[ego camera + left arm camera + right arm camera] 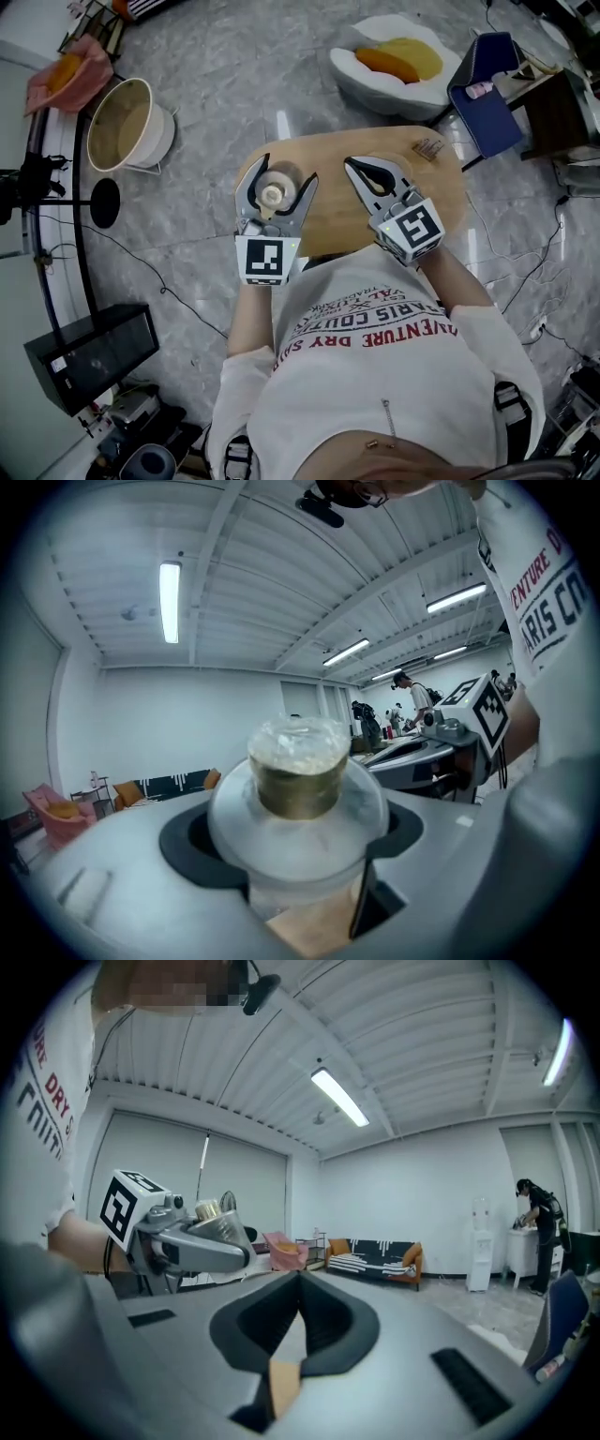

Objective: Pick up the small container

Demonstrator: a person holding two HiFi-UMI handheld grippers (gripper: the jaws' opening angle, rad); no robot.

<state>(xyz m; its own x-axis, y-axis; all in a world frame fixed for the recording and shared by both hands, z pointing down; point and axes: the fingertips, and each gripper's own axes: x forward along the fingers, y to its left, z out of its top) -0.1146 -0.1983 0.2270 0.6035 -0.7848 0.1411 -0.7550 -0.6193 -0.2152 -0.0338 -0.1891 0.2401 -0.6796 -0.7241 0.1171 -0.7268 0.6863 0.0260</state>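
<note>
The left gripper (286, 173) has its jaws wide apart but closed on the small container (298, 780), a clear jar with a gold neck, which fills the gap between the pads. The jar is over the left part of the wooden worktop (441, 187); whether it rests there I cannot tell. Just beside it, the right gripper (356, 169) has its jaws together and holds nothing.

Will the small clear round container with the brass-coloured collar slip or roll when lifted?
The small clear round container looks smooth and domed, so it may slide in the left gripper. Being round, it would probably roll if dropped on the wooden table.
</note>
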